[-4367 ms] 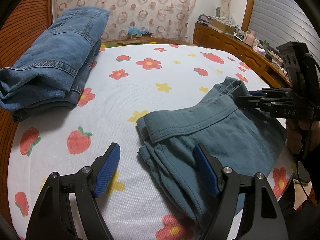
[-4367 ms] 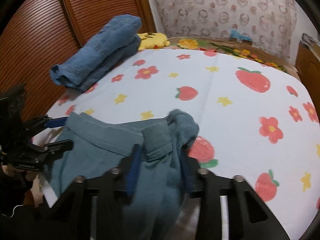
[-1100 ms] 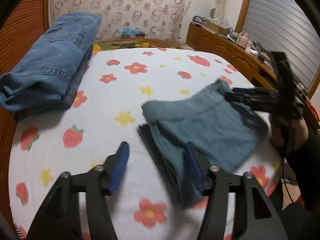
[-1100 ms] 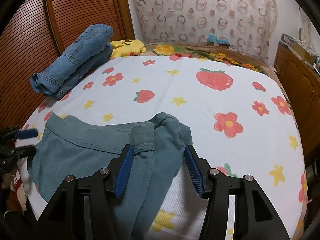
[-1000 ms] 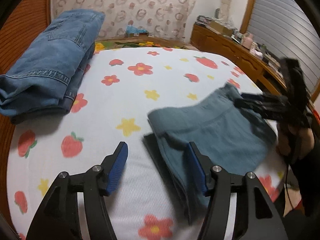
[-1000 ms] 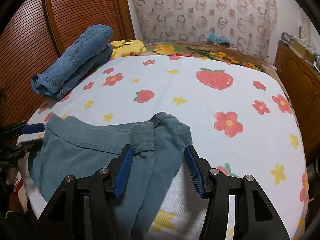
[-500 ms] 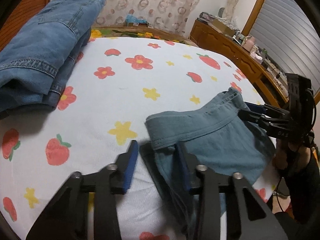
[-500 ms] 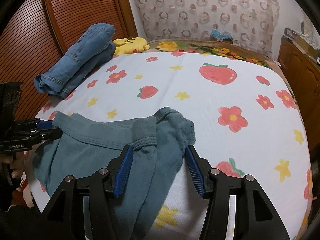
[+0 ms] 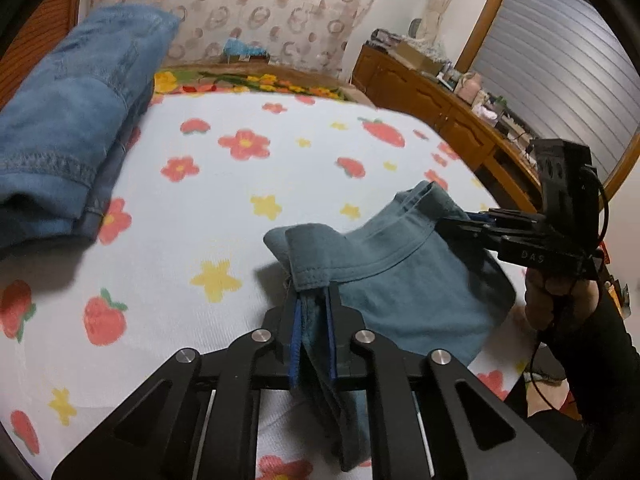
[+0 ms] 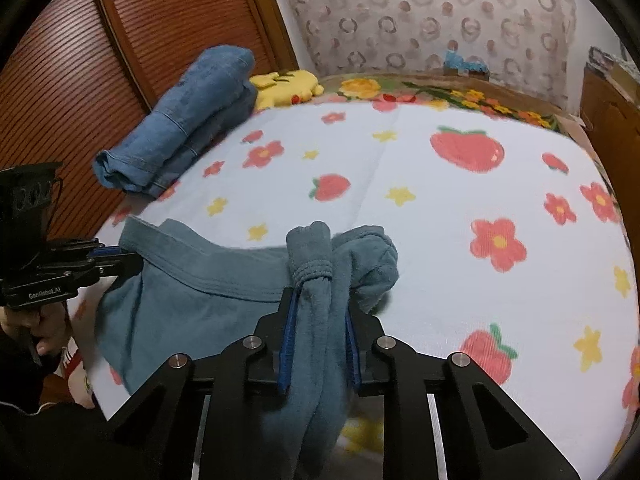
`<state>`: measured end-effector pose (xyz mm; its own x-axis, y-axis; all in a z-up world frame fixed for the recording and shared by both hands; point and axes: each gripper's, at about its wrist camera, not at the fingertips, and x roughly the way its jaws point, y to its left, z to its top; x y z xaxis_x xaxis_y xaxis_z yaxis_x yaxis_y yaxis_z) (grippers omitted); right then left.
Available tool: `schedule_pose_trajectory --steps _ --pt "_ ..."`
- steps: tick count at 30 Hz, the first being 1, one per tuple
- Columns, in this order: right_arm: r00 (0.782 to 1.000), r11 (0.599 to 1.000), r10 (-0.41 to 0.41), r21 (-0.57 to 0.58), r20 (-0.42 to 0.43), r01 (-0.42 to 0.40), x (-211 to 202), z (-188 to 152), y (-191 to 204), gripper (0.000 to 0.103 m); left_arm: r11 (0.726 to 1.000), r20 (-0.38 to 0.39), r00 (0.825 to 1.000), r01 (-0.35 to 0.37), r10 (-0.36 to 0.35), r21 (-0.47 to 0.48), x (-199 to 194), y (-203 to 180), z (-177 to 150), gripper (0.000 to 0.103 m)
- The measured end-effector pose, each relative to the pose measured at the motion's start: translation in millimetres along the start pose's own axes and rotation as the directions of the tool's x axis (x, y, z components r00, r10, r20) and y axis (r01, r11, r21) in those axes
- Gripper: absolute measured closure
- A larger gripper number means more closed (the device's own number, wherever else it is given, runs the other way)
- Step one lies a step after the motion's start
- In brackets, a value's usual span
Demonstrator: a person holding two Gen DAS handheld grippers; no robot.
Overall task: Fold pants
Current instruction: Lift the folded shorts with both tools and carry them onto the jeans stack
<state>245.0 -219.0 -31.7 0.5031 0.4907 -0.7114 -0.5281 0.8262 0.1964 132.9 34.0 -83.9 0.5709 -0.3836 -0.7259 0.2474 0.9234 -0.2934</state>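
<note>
The soft teal fleece pants [image 9: 404, 280] hang stretched between both tools above the near edge of the white bed sheet printed with strawberries and flowers [image 9: 224, 184], near six o'clock on the mattress. The left gripper [image 9: 312, 312] is clenched on a bunched waistband corner, its blue-padded fingers [image 9: 296, 336] pressed into the cloth. The right gripper [image 10: 318, 320] likewise clamps the opposite waistband end, a rolled hem poking above it. A folded stack of blue denim jeans [image 10: 180, 120] lies at ten o'clock beside the slatted wooden door [image 10: 88, 60], touching a yellow plush toy [image 10: 286, 84].
</note>
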Motion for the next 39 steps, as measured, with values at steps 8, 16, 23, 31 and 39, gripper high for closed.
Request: schedule_pose_trajectory --steps 8,16,23,31,39 --pt "0.994 0.997 0.034 -0.073 0.101 -0.027 -29.2 30.7 21.0 0.085 0.999 0.082 0.997 -0.012 0.009 0.032 -25.9 -1.7 24.7 0.093" --pt "0.987 0.992 0.038 -0.126 0.156 -0.018 -37.4 61.9 31.8 0.086 0.998 0.174 0.983 -0.056 0.05 0.026 -50.2 12.3 53.7 0.093" --pt "0.98 0.983 0.062 -0.184 0.191 -0.026 -34.2 80.3 39.5 0.087 0.995 0.233 0.968 -0.098 0.09 0.025 -62.2 23.2 78.1 0.093" --pt "0.971 0.97 0.088 -0.243 0.22 -0.033 -25.1 107.1 42.4 0.087 0.991 0.301 0.945 -0.134 0.127 0.002 -83.5 38.1 93.7 0.093" --pt "0.963 0.941 0.125 -0.337 0.237 -0.039 2.9 143.3 54.5 0.087 0.978 0.354 0.912 -0.204 0.206 -0.044 -98.3 63.6 103.4 0.093"
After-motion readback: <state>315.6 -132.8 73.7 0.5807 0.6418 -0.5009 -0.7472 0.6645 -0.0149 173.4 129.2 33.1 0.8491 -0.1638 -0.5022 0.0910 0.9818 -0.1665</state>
